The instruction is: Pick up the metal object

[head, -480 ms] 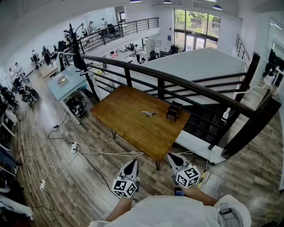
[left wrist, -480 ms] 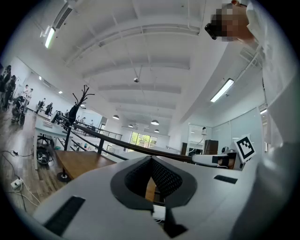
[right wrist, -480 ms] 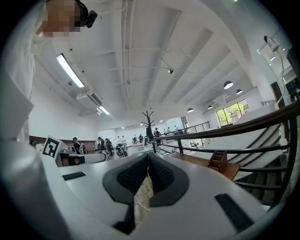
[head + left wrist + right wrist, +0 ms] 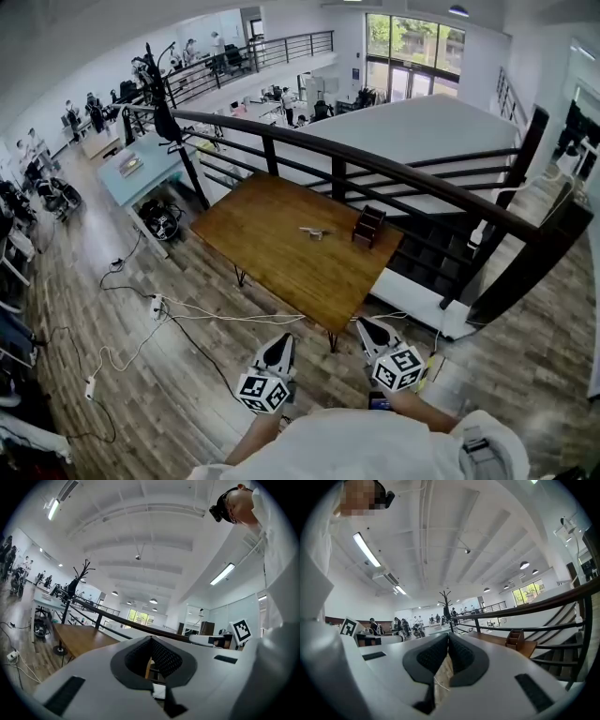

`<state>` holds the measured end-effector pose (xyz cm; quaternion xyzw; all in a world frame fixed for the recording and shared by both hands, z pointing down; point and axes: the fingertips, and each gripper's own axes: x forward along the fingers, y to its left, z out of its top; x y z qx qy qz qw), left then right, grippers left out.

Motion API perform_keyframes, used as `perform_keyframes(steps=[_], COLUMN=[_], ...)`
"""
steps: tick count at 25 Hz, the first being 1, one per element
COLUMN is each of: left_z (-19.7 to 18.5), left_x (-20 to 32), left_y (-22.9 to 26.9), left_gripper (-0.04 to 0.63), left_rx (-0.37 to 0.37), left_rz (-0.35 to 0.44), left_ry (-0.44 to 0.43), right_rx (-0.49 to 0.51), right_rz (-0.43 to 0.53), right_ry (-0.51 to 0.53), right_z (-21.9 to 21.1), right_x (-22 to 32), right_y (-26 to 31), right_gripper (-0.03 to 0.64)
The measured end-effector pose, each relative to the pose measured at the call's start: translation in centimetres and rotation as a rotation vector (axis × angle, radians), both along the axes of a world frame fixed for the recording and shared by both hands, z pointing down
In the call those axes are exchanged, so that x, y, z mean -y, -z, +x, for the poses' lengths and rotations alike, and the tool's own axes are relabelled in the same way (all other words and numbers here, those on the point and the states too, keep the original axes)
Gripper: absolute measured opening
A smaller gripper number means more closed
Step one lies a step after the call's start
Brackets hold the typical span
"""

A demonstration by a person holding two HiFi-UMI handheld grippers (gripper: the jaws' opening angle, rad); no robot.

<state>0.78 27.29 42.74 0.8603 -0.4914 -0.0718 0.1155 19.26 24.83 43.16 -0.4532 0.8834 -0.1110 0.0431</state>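
The small metal object (image 4: 315, 231) lies near the middle of a wooden table (image 4: 272, 253), with a dark wooden holder (image 4: 367, 225) just to its right. Both grippers hang low in the head view, well short of the table's near corner. My left gripper (image 4: 282, 343) and right gripper (image 4: 364, 326) point toward the table. In the left gripper view the left gripper (image 4: 151, 639) has its tips together and nothing held; the table (image 4: 79, 637) shows at left. In the right gripper view the right gripper (image 4: 449, 634) is shut and empty, with the holder (image 4: 514, 639) off to the right.
A dark curved railing (image 4: 375, 169) runs behind the table, with stairs (image 4: 441, 272) at right. White cables (image 4: 206, 319) trail over the wood floor in front of the table. A pale blue table (image 4: 141, 173) and a coat rack (image 4: 159, 103) stand at left.
The head view has shifted slightly, so the table sits a little higher in the picture. Both grippers have edged up and stay shut.
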Motion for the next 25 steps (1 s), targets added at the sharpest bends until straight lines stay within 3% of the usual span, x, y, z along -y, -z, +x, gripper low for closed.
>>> perform_keyframes(steps=[12,18,25], left_z=[-4.2,-7.7,-9.2], left_x=[-1.6,-2.5,-1.1], left_y=[-0.9,-2.8,-3.5], left_gripper=[0.011,0.011,0.011], left_rx=[0.003,-0.043,-0.057], left_rz=[0.000,-0.042,-0.038], left_ry=[-0.009,0.028,0.024], right_rx=[0.017,0.009,0.019], right_rz=[-0.006,-0.037,-0.044], right_ry=[-0.037,-0.021,-0.026], right_z=[-3.1,-5.5,-6.5], right_x=[-1.8,-2.7,-0.6], right_y=[-0.7,-1.8,-2.5], right_gripper=[0.025,0.025,0.025])
